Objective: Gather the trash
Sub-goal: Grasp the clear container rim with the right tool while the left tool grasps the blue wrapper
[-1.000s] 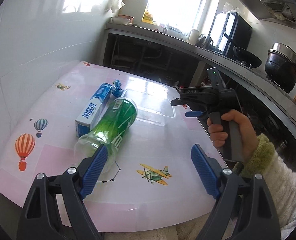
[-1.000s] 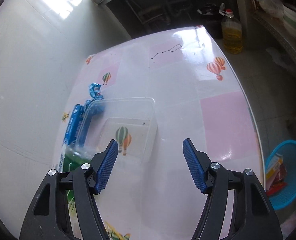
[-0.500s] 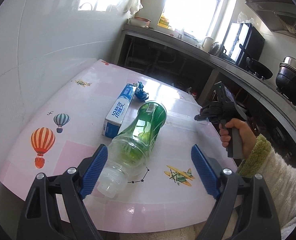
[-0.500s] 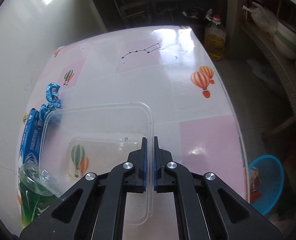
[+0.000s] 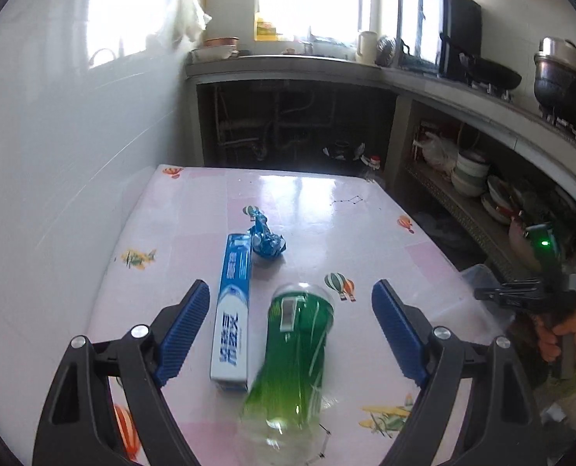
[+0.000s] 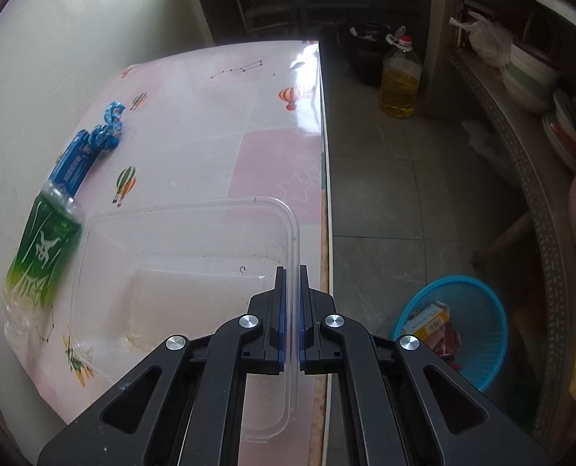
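Trash tub (image 6: pixel 187 268): right gripper (image 6: pixel 291 310) jaws clamped on its near-right rim, tub overhanging the surface (image 6: pixel 210 116) edge. Basket (image 6: pixel 478 310) on the floor, right of the jaws. Left gripper (image 5: pixel 291 334) jaws wide, empty; bottle (image 5: pixel 295 353) lies between them, box (image 5: pixel 233 310) toward the left pad, wrapper (image 5: pixel 266 239) beyond. Next, likely: carry tub over basket, release.

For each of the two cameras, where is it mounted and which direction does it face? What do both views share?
Left wrist: sits on the open left gripper, facing the kitchen counter over the pink table; the person's hand shows at right.
Right wrist: sits on the right gripper, looking steeply down at the table edge and blue trash basket; it is shut on the clear plastic container.
Shared: green plastic bottle, blue toothpaste box, crumpled blue wrapper.
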A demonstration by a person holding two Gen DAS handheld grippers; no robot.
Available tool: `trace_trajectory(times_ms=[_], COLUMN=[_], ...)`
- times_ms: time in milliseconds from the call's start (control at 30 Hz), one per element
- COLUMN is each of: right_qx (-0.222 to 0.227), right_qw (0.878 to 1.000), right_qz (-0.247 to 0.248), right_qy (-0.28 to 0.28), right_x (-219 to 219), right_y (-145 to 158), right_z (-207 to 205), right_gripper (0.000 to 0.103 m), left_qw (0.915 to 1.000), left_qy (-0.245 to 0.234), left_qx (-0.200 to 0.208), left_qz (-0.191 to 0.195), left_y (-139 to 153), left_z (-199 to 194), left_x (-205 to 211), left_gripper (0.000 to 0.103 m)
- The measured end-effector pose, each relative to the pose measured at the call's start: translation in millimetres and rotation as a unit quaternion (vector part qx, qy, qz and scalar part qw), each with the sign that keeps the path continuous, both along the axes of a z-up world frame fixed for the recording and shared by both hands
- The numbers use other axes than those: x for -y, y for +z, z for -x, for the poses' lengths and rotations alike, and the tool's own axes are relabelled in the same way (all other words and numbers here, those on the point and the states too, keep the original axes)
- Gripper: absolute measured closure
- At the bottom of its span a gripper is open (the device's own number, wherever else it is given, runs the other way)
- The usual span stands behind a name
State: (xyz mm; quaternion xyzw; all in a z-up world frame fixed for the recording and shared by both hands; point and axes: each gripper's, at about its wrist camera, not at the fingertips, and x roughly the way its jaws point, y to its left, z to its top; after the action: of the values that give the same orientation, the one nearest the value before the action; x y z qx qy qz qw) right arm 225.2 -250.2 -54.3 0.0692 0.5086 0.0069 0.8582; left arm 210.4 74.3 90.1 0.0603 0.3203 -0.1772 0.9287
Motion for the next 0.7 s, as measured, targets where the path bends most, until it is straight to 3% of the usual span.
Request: trace_trajectory(times_ms=[133, 200, 267, 333, 567, 700], right_qx=[0.005, 0.01, 0.015, 0.019, 0.026, 0.027], right_qw=[1.0, 1.0, 0.999, 0.999, 0.998, 0.997], right_qz=[-0.018, -0.024, -0.03, -0.036, -0.057, -0.072], right_qy=[0.006, 0.007, 0.01, 0.014, 0.019, 0.019], right_x=[2, 2, 4, 6, 11, 16], right_y=[-1, 0, 2, 2, 0, -2], right_z=[8, 10, 11, 12, 13, 13], right_gripper=[0.099, 0.099, 0.099, 0.099, 0.1, 0.099], left_qw=[0.9941, 0.981, 0.9606, 0.9462, 0.9385, 0.9297], left_qy=[-0.033, -0.05, -0.058, -0.065, -0.05, -0.059], left_qx=[-0.03, -0.036, -0.037, -0.045, -0.134, -0.16], left_qz=[-0.099, -0.184, -0.269, -0.314, -0.314, -0.327], left_y=[-16, -34, -57, -74, -105, -120], left_z=[-71, -99, -124, -147, -219, -240], left_x=[40, 62, 84, 94, 92, 96], left_gripper=[0.02, 0.02, 0.02, 0.02, 0.031, 0.035])
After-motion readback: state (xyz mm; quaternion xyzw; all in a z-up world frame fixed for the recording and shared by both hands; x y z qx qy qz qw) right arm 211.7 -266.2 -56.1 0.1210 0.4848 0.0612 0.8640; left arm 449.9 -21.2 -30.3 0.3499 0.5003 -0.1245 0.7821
